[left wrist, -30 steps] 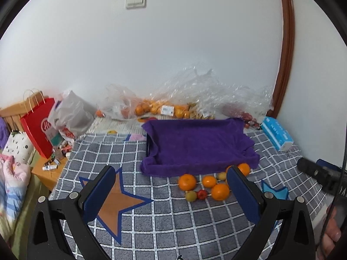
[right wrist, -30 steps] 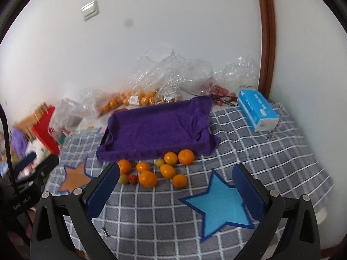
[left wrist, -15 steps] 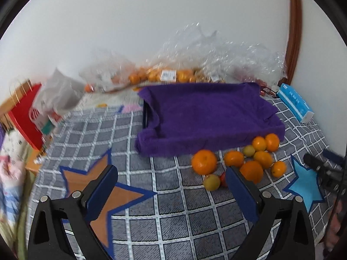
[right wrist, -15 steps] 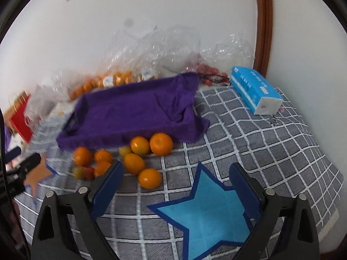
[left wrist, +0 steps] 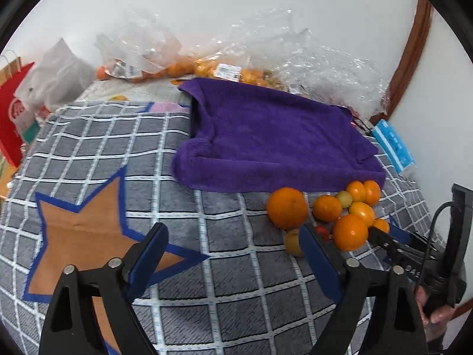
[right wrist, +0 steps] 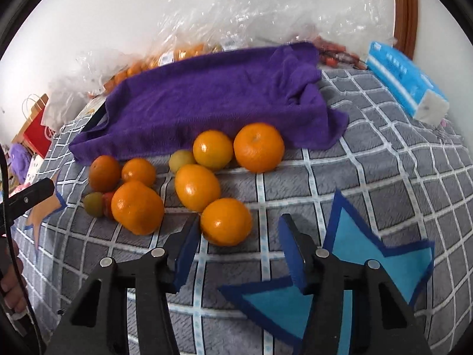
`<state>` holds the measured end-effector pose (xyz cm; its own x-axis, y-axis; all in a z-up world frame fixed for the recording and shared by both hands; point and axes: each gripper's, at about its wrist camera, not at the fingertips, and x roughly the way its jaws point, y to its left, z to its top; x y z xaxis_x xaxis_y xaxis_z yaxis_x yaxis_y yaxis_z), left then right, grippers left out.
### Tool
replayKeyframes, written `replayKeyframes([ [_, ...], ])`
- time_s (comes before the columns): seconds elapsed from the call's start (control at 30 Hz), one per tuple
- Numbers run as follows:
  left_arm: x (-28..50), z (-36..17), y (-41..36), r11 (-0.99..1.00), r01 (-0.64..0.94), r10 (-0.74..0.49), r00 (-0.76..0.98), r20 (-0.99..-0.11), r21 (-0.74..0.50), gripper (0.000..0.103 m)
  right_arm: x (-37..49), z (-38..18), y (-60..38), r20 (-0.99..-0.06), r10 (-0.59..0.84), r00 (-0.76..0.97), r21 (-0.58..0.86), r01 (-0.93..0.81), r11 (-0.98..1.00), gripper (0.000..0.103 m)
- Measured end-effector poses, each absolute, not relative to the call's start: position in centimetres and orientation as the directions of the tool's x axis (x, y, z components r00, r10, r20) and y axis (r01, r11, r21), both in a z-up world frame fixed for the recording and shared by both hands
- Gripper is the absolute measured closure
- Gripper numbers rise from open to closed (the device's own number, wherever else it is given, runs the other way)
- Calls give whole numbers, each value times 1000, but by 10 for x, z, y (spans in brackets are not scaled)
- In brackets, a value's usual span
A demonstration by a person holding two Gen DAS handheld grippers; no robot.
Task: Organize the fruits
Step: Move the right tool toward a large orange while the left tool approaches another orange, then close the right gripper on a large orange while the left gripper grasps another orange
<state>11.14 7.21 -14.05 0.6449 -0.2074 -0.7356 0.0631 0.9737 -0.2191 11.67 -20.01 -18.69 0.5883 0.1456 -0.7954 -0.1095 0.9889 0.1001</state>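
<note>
1. Left wrist view: the left gripper [left wrist: 233, 247] hangs above a grey checked cloth [left wrist: 183, 148] that covers the surface. Its fingers [left wrist: 147, 251] stand wide apart and have just been closing a little. Nothing lies between them except bare cloth and the tip of an orange star patch [left wrist: 79, 236].
2. Same view: a cluster of oranges [left wrist: 328, 210] lies on the cloth just in front of the near edge of a purple towel [left wrist: 278, 136], to the right of the gripper. The largest orange [left wrist: 287, 207] is at the cluster's left end. A small yellow-green fruit [left wrist: 292, 241] sits just beyond the right finger, partly hidden by it.
3. Same view: clear plastic bags [left wrist: 236, 59] holding more oranges are piled against the wall behind the towel. A red paper bag [left wrist: 14, 109] stands at far left, and a blue tissue pack [left wrist: 393, 145] at right.
4. Right wrist view: the right gripper [right wrist: 239, 247] is low over the cloth, its fingers [right wrist: 186, 254] at a moderate gap after closing sharply just now. The nearest orange [right wrist: 226, 222] sits just ahead of the left fingertip, not between the pads; nothing is gripped.
5. Same view: the other oranges spread left and back towards the towel [right wrist: 212, 97]; two small greenish fruits [right wrist: 94, 204] and a red one are among them. A blue star patch [right wrist: 354, 251] lies under the right finger. The tissue pack [right wrist: 405, 85] lies at upper right.
</note>
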Motion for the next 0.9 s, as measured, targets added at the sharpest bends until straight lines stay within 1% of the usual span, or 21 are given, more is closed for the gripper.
replayKeyframes([
  [0.03, 111, -139, 70, 972, 84, -219, 654, -724, -219, 19, 117, -188, -198, -795, 154, 586, 99, -126, 987, 57],
  [0.07, 110, -137, 66, 972, 109, -226, 664, -713, -206, 19, 117, -188, -197, -796, 159, 584, 100, -132, 986, 59],
  [0.17, 115, -134, 56, 973, 134, -229, 664, -712, -189, 19, 116, -191, -195, -786, 149, 600, 76, -146, 986, 59],
  [0.27, 124, -141, 45, 972, 140, -232, 643, -730, -186, 19, 116, -192, -198, -780, 162, 605, 91, -147, 985, 59],
  [0.3, 128, -144, 42, 973, 144, -233, 632, -739, -183, 21, 117, -192, -200, -777, 169, 606, 102, -145, 984, 60],
  [0.33, 132, -147, 38, 971, 150, -239, 619, -748, -186, 27, 117, -192, -202, -775, 180, 606, 117, -143, 983, 60],
  [0.4, 140, -151, 33, 964, 160, -264, 594, -760, -210, 34, 116, -191, -206, -768, 190, 611, 132, -140, 981, 63],
  [0.47, 147, -154, 29, 966, 157, -260, 589, -765, -207, 34, 116, -191, -207, -765, 169, 622, 119, -121, 985, 66],
  [0.53, 151, -157, 24, 970, 161, -244, 588, -771, -184, 39, 113, -190, -203, -763, 125, 634, 72, -109, 991, 68],
  [0.57, 152, -158, 21, 969, 170, -244, 585, -774, -177, 40, 112, -190, -199, -763, 109, 637, 49, -112, 993, 68],
  [0.7, 156, -169, 17, 956, 198, -292, 561, -774, -218, 40, 113, -191, -197, -771, 116, 626, 47, -125, 991, 68],
  [0.9, 155, -172, 18, 955, 200, -298, 596, -746, -221, 40, 116, -192, -197, -775, 128, 619, 55, -136, 989, 66],
])
